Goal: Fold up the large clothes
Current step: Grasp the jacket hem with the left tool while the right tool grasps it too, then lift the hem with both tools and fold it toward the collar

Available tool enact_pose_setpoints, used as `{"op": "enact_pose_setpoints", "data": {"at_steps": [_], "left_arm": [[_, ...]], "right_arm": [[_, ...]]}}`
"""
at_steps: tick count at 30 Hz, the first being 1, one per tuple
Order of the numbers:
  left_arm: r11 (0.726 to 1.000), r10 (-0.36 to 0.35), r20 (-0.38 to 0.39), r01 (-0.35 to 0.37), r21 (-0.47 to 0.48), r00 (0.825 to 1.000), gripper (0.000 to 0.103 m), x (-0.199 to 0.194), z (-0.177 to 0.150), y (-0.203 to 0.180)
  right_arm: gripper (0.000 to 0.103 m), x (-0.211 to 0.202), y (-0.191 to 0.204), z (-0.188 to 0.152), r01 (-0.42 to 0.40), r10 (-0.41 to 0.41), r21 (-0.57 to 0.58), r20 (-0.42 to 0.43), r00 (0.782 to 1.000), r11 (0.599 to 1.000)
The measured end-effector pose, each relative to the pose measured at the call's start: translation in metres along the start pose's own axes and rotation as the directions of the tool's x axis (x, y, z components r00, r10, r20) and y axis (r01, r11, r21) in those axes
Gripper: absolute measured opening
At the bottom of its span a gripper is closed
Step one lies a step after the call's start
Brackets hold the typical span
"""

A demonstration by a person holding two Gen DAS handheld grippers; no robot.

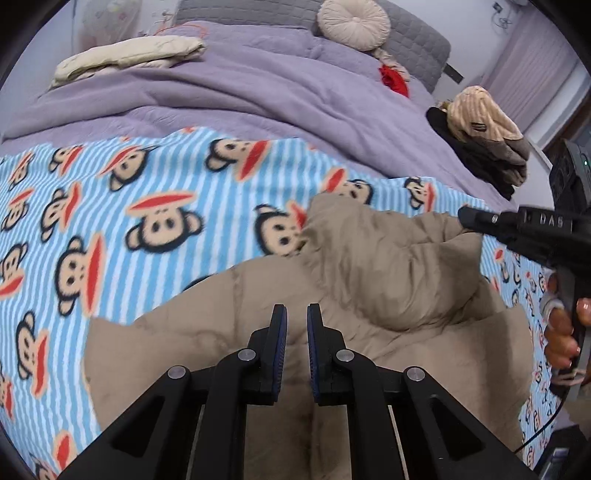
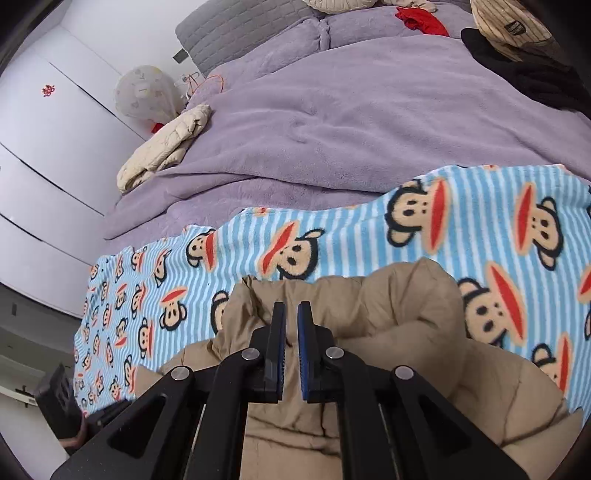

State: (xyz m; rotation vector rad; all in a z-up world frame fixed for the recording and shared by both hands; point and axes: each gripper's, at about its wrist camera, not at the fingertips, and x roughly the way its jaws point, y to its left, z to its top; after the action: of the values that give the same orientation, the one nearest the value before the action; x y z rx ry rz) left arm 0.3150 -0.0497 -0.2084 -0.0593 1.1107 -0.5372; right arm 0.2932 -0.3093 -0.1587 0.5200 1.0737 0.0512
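A bed [image 1: 258, 96] fills both views, covered by a purple duvet [image 2: 332, 122]. Across its near part lies a blue-and-white striped blanket [image 1: 110, 206] printed with monkey faces. On that blanket rests the tan padded jacket [image 1: 369, 266], rumpled, with one part raised in a bunched hump toward the right of the left wrist view.

Farther up the bed, a folded cream garment [image 1: 129, 59] sits at the left edge of the duvet, a pile of dark and striped clothes [image 1: 484, 136] at the right edge, a round cushion [image 1: 354, 22] near the grey headboard [image 1: 413, 40], and a small red cloth [image 1: 395, 81] just below it.

The left gripper [image 1: 296, 314] hangs above the jacket with its jaws drawn nearly together and nothing between them. The right gripper [image 2: 291, 310] has its jaws pressed close too; whether they pinch a fold of the jacket is not clear. A hand [image 1: 565, 332] holds the right gripper's handle.
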Motion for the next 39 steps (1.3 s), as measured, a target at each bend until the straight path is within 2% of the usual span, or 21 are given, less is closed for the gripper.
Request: {"op": "enact_pose_setpoints", "data": {"at_steps": [3,4,5,6,7,8,11,12,14,16,20,21,23,25,26,28,32,36,39], "left_arm": [[0.999,-0.011,-0.026,0.013,0.046,1.000,0.012,0.031,0.015,-0.027],[0.999,-0.001,-0.036,0.003,0.049,0.999,0.012,0.043,0.016,-0.035],[0.998,0.040,-0.053,-0.038,0.048,0.998,0.012,0.057,0.015,-0.036],[0.996,0.088,-0.078,-0.085,0.037,0.993,0.012,0.069,0.011,-0.036],[0.995,0.099,-0.101,-0.098,0.015,0.990,0.012,0.078,0.006,-0.031],[0.996,0.080,-0.110,-0.082,-0.016,0.991,0.012,0.082,0.004,-0.024],[0.997,0.051,-0.111,-0.058,-0.053,0.992,0.012,0.076,0.005,-0.014],[0.997,0.057,-0.108,-0.062,-0.046,0.993,0.012,0.073,0.006,-0.014],[0.997,0.065,-0.098,-0.069,-0.038,0.993,0.012,0.066,0.007,-0.012],[0.996,0.071,-0.084,-0.075,-0.042,0.994,0.012,0.059,0.008,-0.011],[0.993,0.091,-0.068,-0.096,-0.064,0.994,0.012,0.043,0.006,-0.009],[0.993,0.099,-0.065,-0.103,-0.065,0.993,0.012,0.038,0.005,-0.008],[0.991,0.110,-0.067,-0.114,-0.064,0.992,0.012,0.028,0.002,-0.007],[0.990,0.121,-0.074,-0.126,-0.059,0.990,0.012,0.015,-0.004,-0.006],[0.990,0.126,-0.074,-0.130,-0.054,0.989,0.012,0.008,-0.008,-0.006],[0.990,0.135,-0.072,-0.139,-0.040,0.988,0.012,-0.005,-0.016,-0.005],[0.986,0.165,-0.087,-0.167,-0.012,0.982,0.012,-0.024,-0.036,-0.008],[0.978,0.209,-0.112,-0.211,0.002,0.971,0.012,-0.043,-0.061,-0.014],[0.976,0.214,-0.128,-0.217,-0.008,0.968,0.012,-0.059,-0.080,-0.018]], "right_arm": [[0.007,0.007,-0.006,-0.019,0.021,-0.024,-0.040,-0.074,0.997,0.999],[0.007,0.013,-0.010,-0.024,0.056,-0.060,-0.046,-0.089,0.994,0.997],[0.007,0.020,-0.017,-0.028,0.085,-0.088,-0.038,-0.097,0.991,0.996],[0.005,0.026,-0.029,-0.030,0.110,-0.112,-0.021,-0.100,0.989,0.994],[0.001,0.033,-0.041,-0.031,0.139,-0.137,0.009,-0.105,0.985,0.990],[0.000,0.039,-0.058,-0.030,0.143,-0.134,0.070,-0.119,0.984,0.987],[0.000,0.040,-0.094,-0.032,0.054,-0.024,0.262,-0.114,0.993,0.963],[0.000,0.035,-0.094,-0.032,0.041,-0.013,0.279,-0.102,0.995,0.959],[0.006,0.022,-0.084,-0.034,-0.018,0.036,0.274,-0.064,0.997,0.962],[0.006,0.011,-0.069,-0.036,-0.091,0.103,0.243,-0.038,0.994,0.966],[0.006,0.012,-0.032,-0.039,-0.192,0.203,0.154,-0.059,0.977,0.969],[0.006,0.019,-0.023,-0.040,-0.173,0.184,0.118,-0.088,0.979,0.978],[0.006,0.040,-0.014,-0.042,-0.076,0.088,0.082,-0.149,0.985,0.994],[0.006,0.056,-0.024,-0.041,0.029,-0.011,0.106,-0.166,0.986,0.994],[0.005,0.056,-0.035,-0.040,0.042,-0.020,0.147,-0.150,0.989,0.988],[0.006,0.040,-0.049,-0.040,0.003,0.023,0.242,-0.103,0.994,0.970],[0.006,-0.008,-0.048,-0.050,-0.007,0.021,0.199,-0.072,0.997,0.980],[0.006,-0.051,-0.052,-0.086,-0.002,0.022,0.207,-0.094,0.995,0.978],[0.006,-0.080,-0.057,-0.123,0.016,0.010,0.228,-0.114,0.993,0.973]]}}
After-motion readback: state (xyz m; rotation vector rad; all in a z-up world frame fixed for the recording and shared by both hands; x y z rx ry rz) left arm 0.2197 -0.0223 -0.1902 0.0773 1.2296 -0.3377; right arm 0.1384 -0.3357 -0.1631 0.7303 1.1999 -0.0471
